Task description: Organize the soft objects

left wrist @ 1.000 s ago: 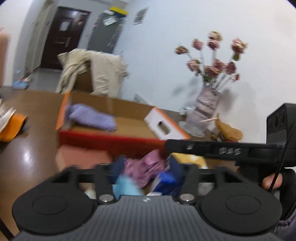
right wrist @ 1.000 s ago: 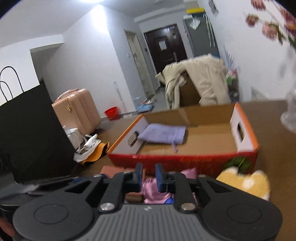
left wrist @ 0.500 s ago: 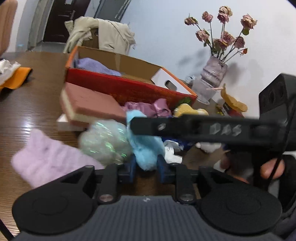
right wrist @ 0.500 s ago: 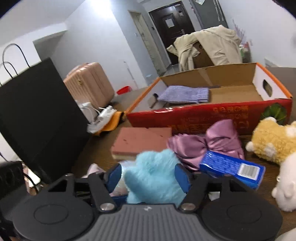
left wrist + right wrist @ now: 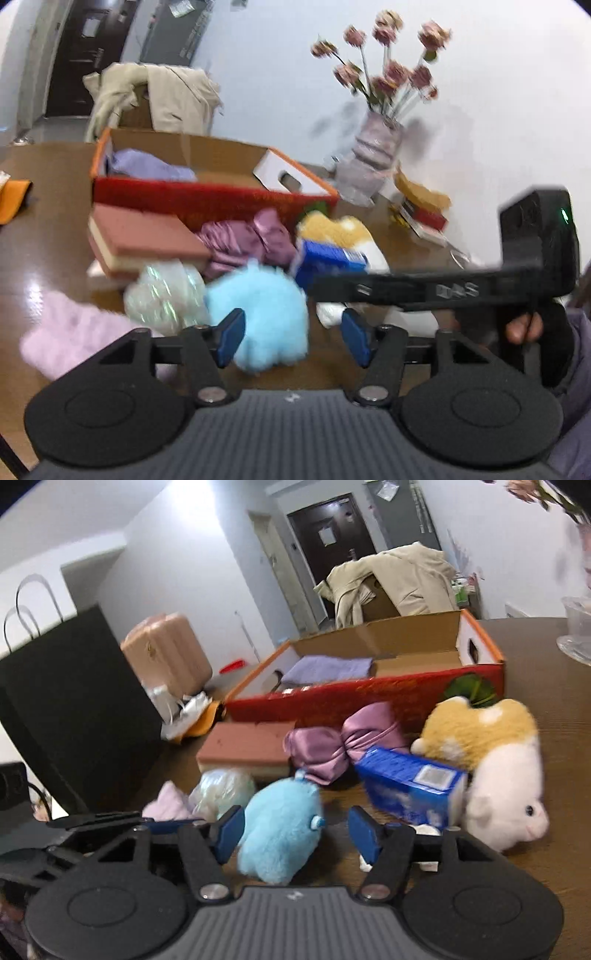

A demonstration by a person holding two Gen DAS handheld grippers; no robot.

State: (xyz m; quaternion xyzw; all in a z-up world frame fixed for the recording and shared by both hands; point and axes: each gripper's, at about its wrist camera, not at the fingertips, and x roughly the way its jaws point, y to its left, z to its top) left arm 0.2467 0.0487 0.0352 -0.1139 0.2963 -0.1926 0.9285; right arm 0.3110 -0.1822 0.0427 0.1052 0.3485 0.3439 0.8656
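A light blue plush toy [image 5: 264, 314] lies on the brown table between the open fingers of my left gripper [image 5: 293, 336]. It also shows in the right wrist view [image 5: 280, 830], between the open fingers of my right gripper [image 5: 297, 829]. Neither gripper presses on it. Behind it lie a purple satin bow [image 5: 338, 749], a yellow and white plush [image 5: 491, 760], a pale iridescent bundle [image 5: 166, 295] and a pink fuzzy cloth [image 5: 74, 332]. The red cardboard box [image 5: 369, 698] holds a lilac towel [image 5: 328, 668].
A blue carton [image 5: 410, 786] and a pink book [image 5: 247, 747] lie among the soft things. A glass vase of roses [image 5: 373, 162] stands at the back right. A black paper bag [image 5: 70, 709] stands at the left. The right gripper's body [image 5: 443, 288] crosses the left wrist view.
Both grippers dropped from box height toward the pile. My left gripper went from shut on the blue plush to wide open, and the plush now rests on the table between both grippers' fingers.
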